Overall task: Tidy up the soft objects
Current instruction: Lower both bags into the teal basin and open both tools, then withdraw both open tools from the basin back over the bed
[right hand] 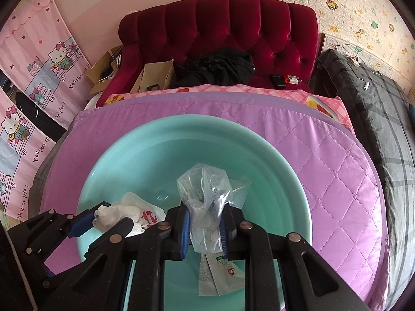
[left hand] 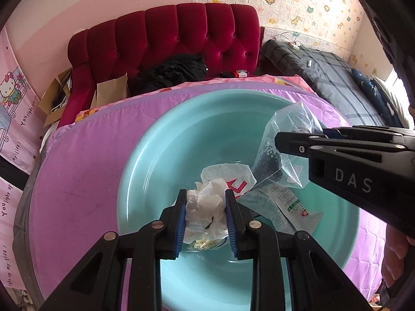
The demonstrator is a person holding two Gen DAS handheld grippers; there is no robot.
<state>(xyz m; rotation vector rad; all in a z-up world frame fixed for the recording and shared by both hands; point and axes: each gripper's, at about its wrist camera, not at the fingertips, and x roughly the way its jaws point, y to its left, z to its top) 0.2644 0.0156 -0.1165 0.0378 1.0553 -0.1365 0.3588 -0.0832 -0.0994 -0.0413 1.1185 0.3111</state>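
Note:
A teal basin (left hand: 160, 140) sits on a purple quilted cover (left hand: 77, 160); it also shows in the right wrist view (right hand: 272, 160). My left gripper (left hand: 206, 202) is shut on a crumpled white plastic bag (left hand: 205, 207) over the basin. A white bag with red print (left hand: 233, 178) lies under it. My right gripper (right hand: 206, 223) is shut on a clear bag of dark bits (right hand: 207, 194), held above the basin; the same clear bag shows in the left wrist view (left hand: 280, 155). A flat green-and-white sachet (right hand: 220, 274) lies in the basin below.
A red tufted sofa (right hand: 233, 26) stands behind, with black clothing (right hand: 220, 67) and a paper bag (right hand: 155, 75) on it. A grey plaid bed (right hand: 376, 108) runs along the right. Hello Kitty curtains (right hand: 33, 59) hang at the left.

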